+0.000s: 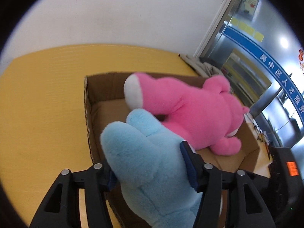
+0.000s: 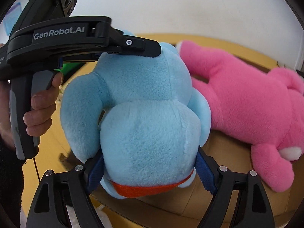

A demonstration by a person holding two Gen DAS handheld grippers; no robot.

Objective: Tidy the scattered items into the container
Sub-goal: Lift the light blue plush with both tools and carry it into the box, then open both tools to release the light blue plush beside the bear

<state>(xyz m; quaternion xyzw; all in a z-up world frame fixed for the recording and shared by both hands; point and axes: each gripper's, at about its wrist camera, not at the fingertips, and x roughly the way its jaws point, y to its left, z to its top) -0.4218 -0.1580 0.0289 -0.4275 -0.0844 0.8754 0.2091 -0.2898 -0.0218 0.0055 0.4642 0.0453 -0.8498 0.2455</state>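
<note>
A light blue plush toy (image 1: pixel 144 163) is held over the open cardboard box (image 1: pixel 89 114). My left gripper (image 1: pixel 150 167) is shut on one end of it. My right gripper (image 2: pixel 150 172) is shut on the other end, near its orange collar (image 2: pixel 146 189). The left gripper (image 2: pixel 79 38) also shows in the right wrist view, clamped on the top of the blue plush (image 2: pixel 140 114). A pink plush toy (image 1: pixel 190 110) lies inside the box, behind the blue one; it also shows in the right wrist view (image 2: pixel 247 110).
The box stands on a yellow tabletop (image 1: pixel 41 95) against a white wall (image 1: pixel 114 15). A glass door with a blue banner (image 1: pixel 266 60) is at the right. A black device with an orange label (image 1: pixel 288 169) stands right of the box.
</note>
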